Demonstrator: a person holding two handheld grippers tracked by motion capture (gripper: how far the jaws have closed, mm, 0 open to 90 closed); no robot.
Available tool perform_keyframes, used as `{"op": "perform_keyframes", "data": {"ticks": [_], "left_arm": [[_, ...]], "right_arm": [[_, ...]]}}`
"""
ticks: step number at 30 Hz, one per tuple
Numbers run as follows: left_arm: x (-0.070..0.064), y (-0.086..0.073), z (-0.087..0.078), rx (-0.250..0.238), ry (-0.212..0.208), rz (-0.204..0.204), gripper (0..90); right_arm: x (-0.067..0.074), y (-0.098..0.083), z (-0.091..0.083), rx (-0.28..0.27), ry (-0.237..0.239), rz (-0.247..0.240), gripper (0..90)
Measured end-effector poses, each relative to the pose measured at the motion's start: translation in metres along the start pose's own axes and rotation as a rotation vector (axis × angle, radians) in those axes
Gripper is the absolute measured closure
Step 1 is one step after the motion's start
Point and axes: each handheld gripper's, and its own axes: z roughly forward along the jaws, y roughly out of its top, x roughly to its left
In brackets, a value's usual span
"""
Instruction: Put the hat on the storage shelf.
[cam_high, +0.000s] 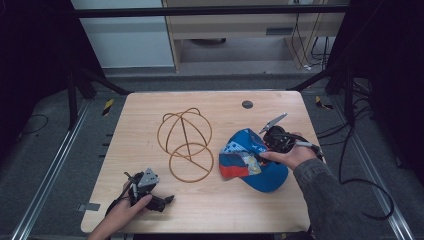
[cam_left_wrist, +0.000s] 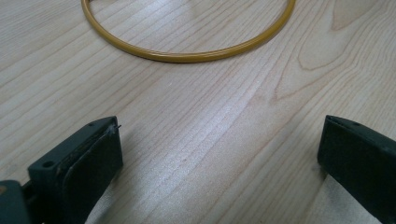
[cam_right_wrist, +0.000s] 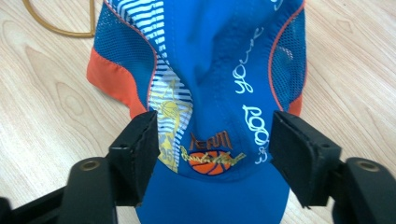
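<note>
A blue cap (cam_high: 252, 160) with orange side panels and white lettering lies on the wooden table (cam_high: 225, 210) at the right. My right gripper (cam_high: 265, 149) reaches onto it from the right. In the right gripper view its jaws stand apart on either side of the cap's front panel (cam_right_wrist: 210, 70), with the basketball logo between them (cam_right_wrist: 212, 140); I see no firm pinch. A gold wire frame (cam_high: 185, 142) of loops and a ring lies at the table's middle. My left gripper (cam_high: 167, 200) rests open near the front left edge, nothing between its jaws (cam_left_wrist: 219, 149), with the gold ring (cam_left_wrist: 187, 56) ahead of it.
A small black round grommet (cam_high: 247, 104) sits in the tabletop near the far edge. Black cables (cam_high: 360, 185) trail over the floor at the right. Metal rails run along both sides of the table, and a cabinet stands behind it.
</note>
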Motion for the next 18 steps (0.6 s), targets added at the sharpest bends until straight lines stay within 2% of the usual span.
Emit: {"op": "perform_keyframes", "data": {"ticks": [5, 8, 12, 18], "left_arm": [[0.0, 0.0, 0.0, 0.0, 0.0, 0.0, 0.0], [0.0, 0.0, 0.0, -0.001, -0.001, 0.0, 0.0], [0.0, 0.0, 0.0, 0.0, -0.001, 0.001, 0.0], [0.0, 0.0, 0.0, 0.0, -0.001, 0.001, 0.0]], "right_arm": [[0.0, 0.002, 0.006, -0.007, 0.016, 0.003, 35.5], [0.0, 0.003, 0.012, 0.011, 0.007, 0.0, 35.5], [-0.001, 0.004, 0.02, 0.01, 0.028, 0.037, 37.2], [-0.001, 0.004, 0.03, 0.03, 0.038, 0.044, 42.2]]}}
